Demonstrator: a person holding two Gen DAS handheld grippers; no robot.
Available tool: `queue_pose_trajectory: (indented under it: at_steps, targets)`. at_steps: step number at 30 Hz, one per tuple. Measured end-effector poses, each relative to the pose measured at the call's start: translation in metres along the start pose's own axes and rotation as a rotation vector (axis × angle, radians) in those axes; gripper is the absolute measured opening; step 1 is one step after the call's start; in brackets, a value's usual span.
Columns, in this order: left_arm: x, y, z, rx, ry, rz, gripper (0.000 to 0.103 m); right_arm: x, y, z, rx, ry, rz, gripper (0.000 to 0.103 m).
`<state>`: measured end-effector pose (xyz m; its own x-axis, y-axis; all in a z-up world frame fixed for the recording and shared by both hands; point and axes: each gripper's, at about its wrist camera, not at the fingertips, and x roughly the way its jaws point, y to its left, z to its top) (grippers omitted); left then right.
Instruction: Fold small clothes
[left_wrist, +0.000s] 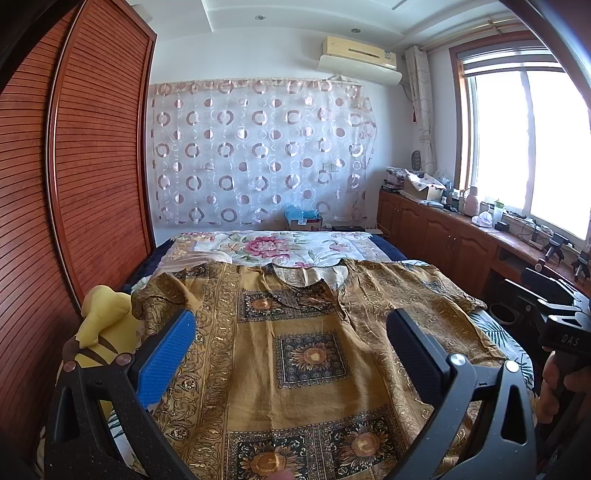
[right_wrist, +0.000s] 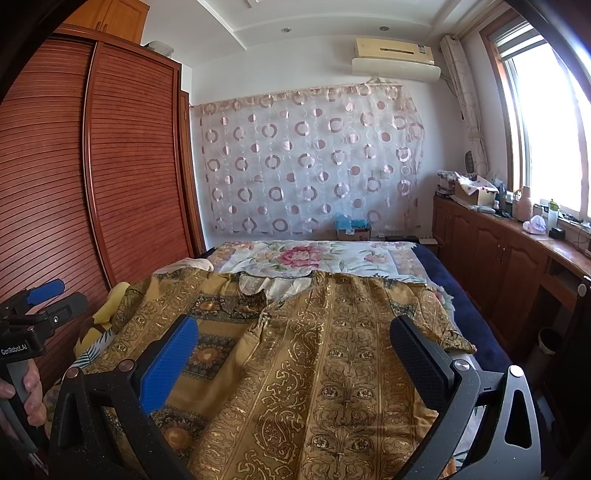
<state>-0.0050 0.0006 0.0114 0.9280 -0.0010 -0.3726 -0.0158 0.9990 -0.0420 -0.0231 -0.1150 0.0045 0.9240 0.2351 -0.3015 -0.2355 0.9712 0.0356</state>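
I hold both grippers, left (left_wrist: 290, 345) and right (right_wrist: 293, 352), jaws apart, above the shirt (left_wrist: 303, 354) spread mid-frame on the bed (left_wrist: 266, 247).

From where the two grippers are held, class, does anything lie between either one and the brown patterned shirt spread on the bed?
Nothing visible does. The shirt lies flat and uncovered under the open left gripper and open right gripper. The yellow plush toy sits off its left sleeve, beside the shirt.
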Motion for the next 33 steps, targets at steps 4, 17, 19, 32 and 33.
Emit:
queue_pose_trajectory:
  at_steps: [4,17,19,32,33]
  targets:
    - [0.000,-0.001,0.000,0.000,0.002,0.001,0.103,0.001,0.001,-0.001,0.000,0.001,0.008,0.103]
    - [0.018,0.015,-0.015,-0.008,0.047,0.002,0.103,0.026,-0.001,-0.007,-0.003,0.038,0.052,0.103]
    - [0.025,0.021,-0.019,-0.009,0.063,0.007,0.103,0.036,-0.002,-0.009,0.000,0.053,0.049,0.103]
    - [0.063,0.072,-0.047,0.011,0.183,0.037,0.103,0.107,0.026,-0.016,-0.076,0.182,0.130,0.103]
    - [0.066,0.078,-0.048,0.007,0.190,0.041,0.103,0.108,0.027,-0.015,-0.069,0.179,0.142,0.103]
